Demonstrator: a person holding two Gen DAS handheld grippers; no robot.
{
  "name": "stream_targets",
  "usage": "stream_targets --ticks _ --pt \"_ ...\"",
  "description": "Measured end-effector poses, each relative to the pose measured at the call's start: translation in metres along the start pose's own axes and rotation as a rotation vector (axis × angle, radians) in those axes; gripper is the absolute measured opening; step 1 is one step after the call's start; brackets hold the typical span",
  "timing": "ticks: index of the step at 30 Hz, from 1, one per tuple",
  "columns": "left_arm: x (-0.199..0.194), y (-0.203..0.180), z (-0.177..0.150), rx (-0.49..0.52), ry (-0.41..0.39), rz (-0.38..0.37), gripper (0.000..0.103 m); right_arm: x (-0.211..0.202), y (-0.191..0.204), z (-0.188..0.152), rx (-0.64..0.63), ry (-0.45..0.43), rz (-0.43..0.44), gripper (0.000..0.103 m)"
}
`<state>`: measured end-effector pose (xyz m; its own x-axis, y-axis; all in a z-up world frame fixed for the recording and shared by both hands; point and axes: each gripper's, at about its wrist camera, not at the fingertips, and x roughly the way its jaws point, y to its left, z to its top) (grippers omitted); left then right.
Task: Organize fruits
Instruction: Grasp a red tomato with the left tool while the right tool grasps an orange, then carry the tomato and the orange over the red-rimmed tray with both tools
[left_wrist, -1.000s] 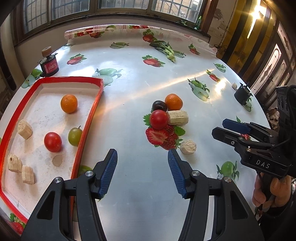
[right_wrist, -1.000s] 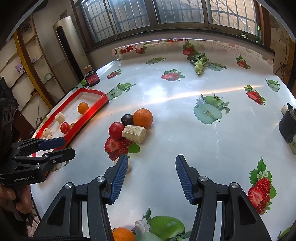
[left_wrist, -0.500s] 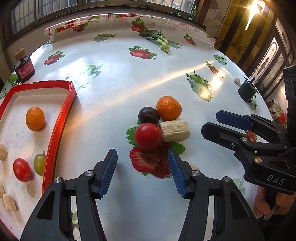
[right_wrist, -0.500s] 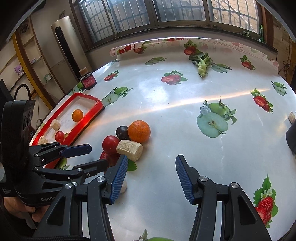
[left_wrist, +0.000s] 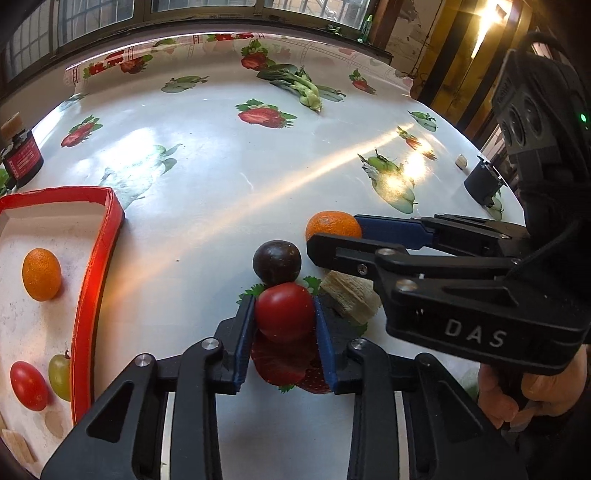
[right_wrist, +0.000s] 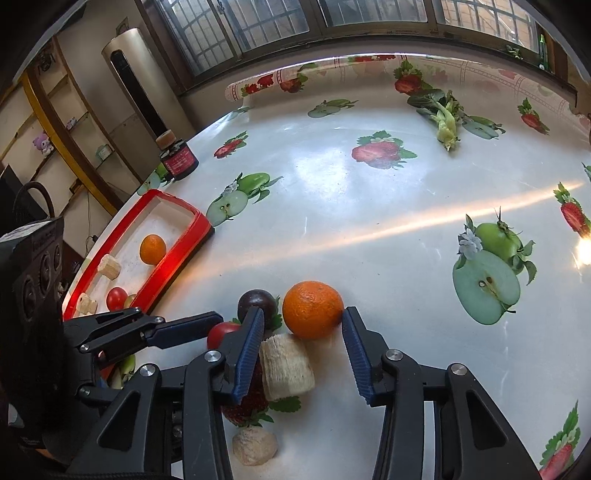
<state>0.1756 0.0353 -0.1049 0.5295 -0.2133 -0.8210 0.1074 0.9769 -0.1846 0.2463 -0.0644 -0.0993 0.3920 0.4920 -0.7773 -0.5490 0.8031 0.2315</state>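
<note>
Left claw clenched on red tomato atop desk, right claw spread around orange: mid-pick, with lift toward red tray likely needed next.

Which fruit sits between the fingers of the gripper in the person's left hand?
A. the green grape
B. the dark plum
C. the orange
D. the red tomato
D: in the left wrist view the left gripper has its blue fingers pressed against both sides of the red tomato, while the dark plum and the orange lie beyond it.
</note>
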Motion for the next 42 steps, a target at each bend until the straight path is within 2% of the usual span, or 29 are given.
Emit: stream_targets --ticks 2,10,19,42 --pt "0.000 0.000 0.000 0.005 -0.003 0.001 0.028 0.003 -0.004 0.000 0.012 0.001 0.010 0.038" --pt "-0.010 0.003 -0.009 -0.006 -0.004 -0.003 0.028 -0.012 -0.003 -0.007 -0.009 -0.027 -0.019 0.037" --pt "-0.036 0.008 -0.023 -0.029 -0.031 0.027 0.028 -0.036 0.002 -0.014 -0.006 -0.061 -0.021 0.037" --pt "-0.103 0.050 -0.053 -0.111 -0.113 0.110 0.028 -0.051 0.061 -0.024 -0.094 -0.072 0.026 0.037"
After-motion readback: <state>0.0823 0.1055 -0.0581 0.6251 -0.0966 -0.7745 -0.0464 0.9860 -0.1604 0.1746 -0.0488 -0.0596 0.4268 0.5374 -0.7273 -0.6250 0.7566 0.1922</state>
